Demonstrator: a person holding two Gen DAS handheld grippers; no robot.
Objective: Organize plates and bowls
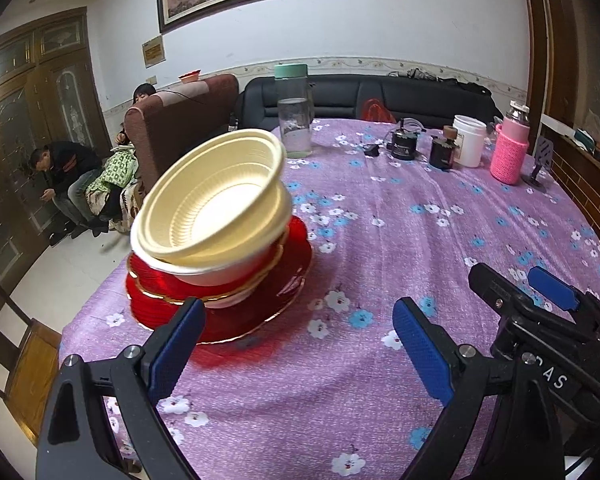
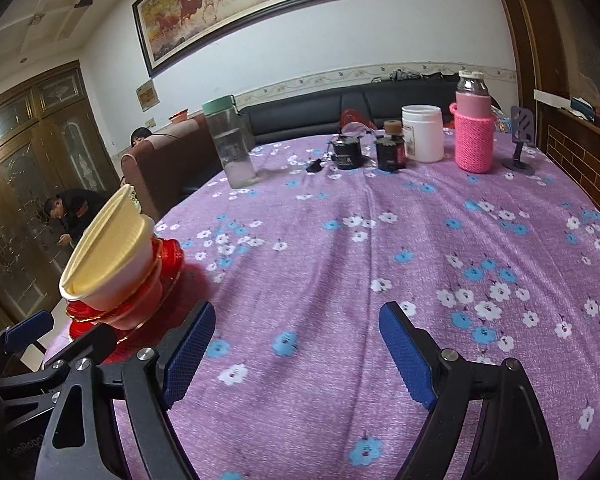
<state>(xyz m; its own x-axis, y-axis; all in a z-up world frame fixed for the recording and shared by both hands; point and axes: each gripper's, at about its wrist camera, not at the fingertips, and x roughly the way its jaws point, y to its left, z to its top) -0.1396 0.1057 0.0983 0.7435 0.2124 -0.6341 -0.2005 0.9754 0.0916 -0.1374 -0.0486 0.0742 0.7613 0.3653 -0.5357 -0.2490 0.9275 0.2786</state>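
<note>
A stack of cream bowls [image 1: 212, 208] leans on red gold-rimmed bowls and a red plate [image 1: 276, 296] near the table's left edge. It also shows in the right wrist view: bowls [image 2: 108, 248], red dishes [image 2: 168, 264]. My left gripper [image 1: 296, 340] is open and empty, just in front of the stack, its left finger at the plate's rim. My right gripper [image 2: 296, 348] is open and empty over bare cloth, right of the stack; it also shows in the left wrist view [image 1: 540, 292].
The round table has a purple flowered cloth [image 1: 380, 360]. At the far side stand a clear bottle with green lid [image 1: 295, 112], two dark jars [image 1: 404, 144], a white tub [image 1: 469, 140], a pink-sleeved bottle [image 1: 510, 152] and a phone stand [image 2: 520, 144]. Sofas and people sit beyond.
</note>
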